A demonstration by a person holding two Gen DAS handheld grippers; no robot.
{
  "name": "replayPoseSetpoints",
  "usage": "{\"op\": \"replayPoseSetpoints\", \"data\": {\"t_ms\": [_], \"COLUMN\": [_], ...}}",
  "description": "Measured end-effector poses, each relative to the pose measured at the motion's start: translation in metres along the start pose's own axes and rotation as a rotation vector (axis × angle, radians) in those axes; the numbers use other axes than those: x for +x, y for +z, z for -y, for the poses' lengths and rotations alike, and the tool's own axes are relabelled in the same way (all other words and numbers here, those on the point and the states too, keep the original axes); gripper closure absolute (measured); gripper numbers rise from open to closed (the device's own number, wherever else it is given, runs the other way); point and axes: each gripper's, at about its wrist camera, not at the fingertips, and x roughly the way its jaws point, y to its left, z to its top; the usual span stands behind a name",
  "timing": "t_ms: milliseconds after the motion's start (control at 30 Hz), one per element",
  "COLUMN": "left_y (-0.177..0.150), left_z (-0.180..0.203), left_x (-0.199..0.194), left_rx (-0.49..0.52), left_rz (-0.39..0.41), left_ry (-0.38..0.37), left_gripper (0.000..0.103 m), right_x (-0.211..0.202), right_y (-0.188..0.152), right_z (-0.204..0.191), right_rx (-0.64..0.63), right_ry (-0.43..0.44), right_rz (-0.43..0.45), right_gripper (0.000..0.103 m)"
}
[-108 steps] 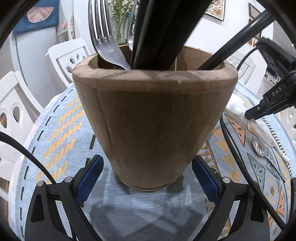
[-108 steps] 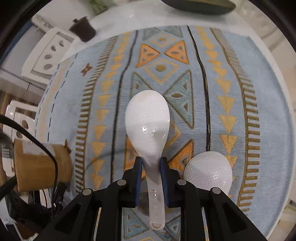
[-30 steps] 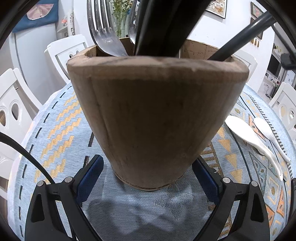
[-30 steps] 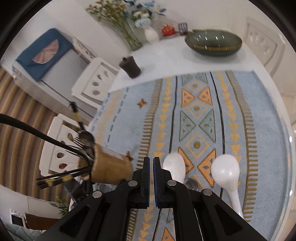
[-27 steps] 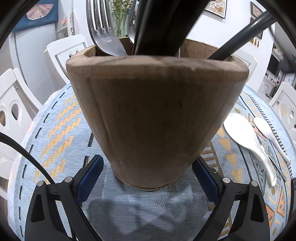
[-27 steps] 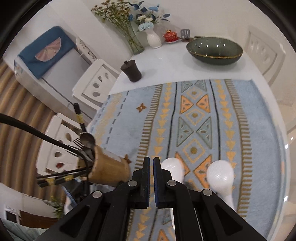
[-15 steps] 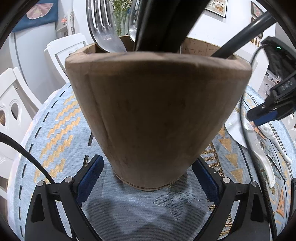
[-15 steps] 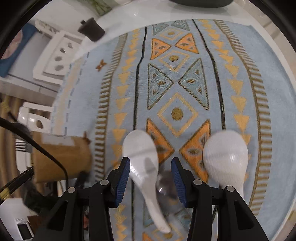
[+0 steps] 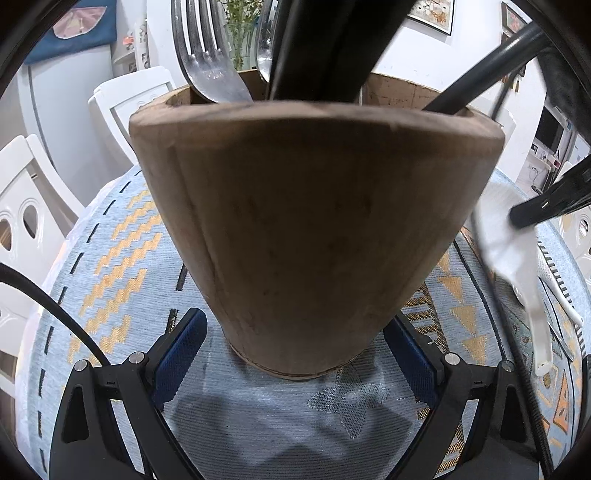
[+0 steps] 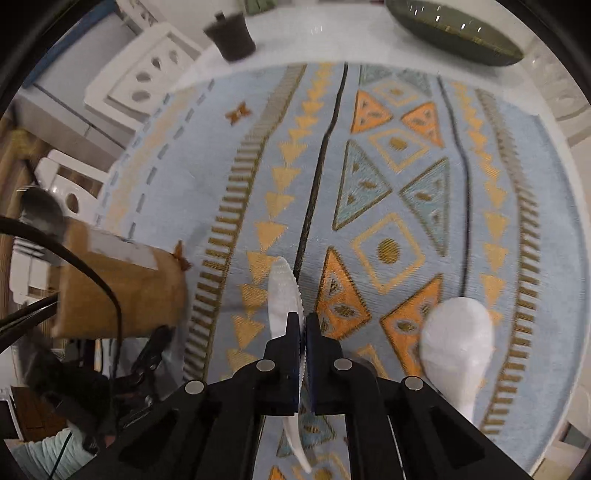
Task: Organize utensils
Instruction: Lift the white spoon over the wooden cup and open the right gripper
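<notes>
The right tongs grip the white spoon on its edge, so lift slowly toward the wooden holder, which the open left tongs flank.

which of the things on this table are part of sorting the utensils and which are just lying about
Part of the job:
- wooden holder with a fork in it
- white spoon, on edge, pinched in the right gripper
- second white spoon lying on the cloth
- left gripper, open around the holder's base

Just lying about:
- green bowl
- dark cup
- white chair
</notes>
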Motion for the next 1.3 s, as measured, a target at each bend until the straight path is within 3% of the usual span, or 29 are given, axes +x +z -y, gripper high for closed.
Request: {"op": "replayPoseSetpoints", "data": {"t_ms": [233,467,633,867,1100,1300], "left_y": [0.000,0.000,0.000,-0.001,-0.001,-0.001], "left_z": [0.001,0.001,0.001,0.001,0.001,0.002], "left_x": [0.000,0.000,0.000,0.000,0.000,0.000], "left_rx": [0.001,0.001,0.001,0.002,0.003,0.003], "left_rz": [0.002,0.002,0.001,-0.004,-0.004,-0.004], "left_ry": [0.000,0.001,0.001,-0.001,-0.001,0.000], "left_gripper": [0.007,0.007,0.007,0.007,0.007,0.007], "right_x": [-0.061,-0.147,-0.179,-0.161,-0.131,-0.113], "right_y": [-0.009,0.007,0.023,0.047,0.044,0.031], "right_z": [-0.005,-0.028,-0.054,-0.117,-0.142,-0.139], "right_rx": [0.029,0.034,0.024,-0.081,-0.167,-0.191], "right_ry": [0.052,0.227,0.297,0.433,0.390,0.356], "right_rz": [0.181,0.536,0.695,0.655,0.612,0.598], "right_gripper": [0.100,0.100,0.100,0.100,0.100,0.100]}}
